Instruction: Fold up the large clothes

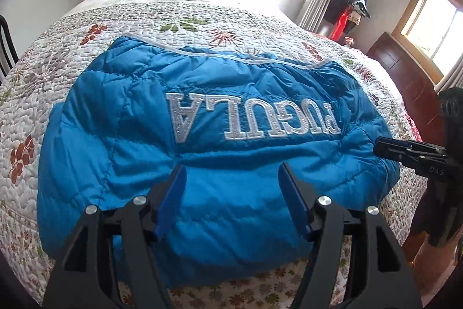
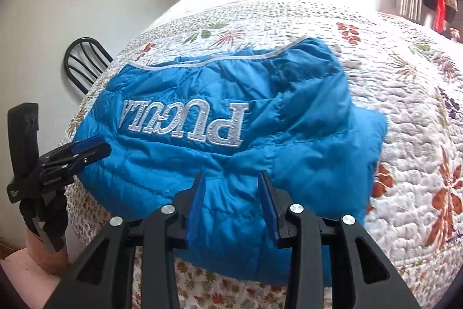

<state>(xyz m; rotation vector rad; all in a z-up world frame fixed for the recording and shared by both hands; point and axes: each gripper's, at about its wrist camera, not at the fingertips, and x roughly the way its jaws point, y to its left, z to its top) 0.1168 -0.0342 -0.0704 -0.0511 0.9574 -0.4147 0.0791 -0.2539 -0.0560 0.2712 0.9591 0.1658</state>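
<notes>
2 grippers hang over the near edge of the bed [image 1: 72, 28], where we see the blue puffer jacket [image 1: 202, 112] lying partly folded, lettering up, its hem toward the far side. Our left gripper [image 1: 231, 173] stands wide with only fabric below, nothing pinched; our right gripper [image 2: 231, 178] is parted more narrowly, also empty. We judge the slick padded shell may slip from a shallow pinch, or 1 gripper could catch just the top layer, so the fold skews and puffs open.
</notes>
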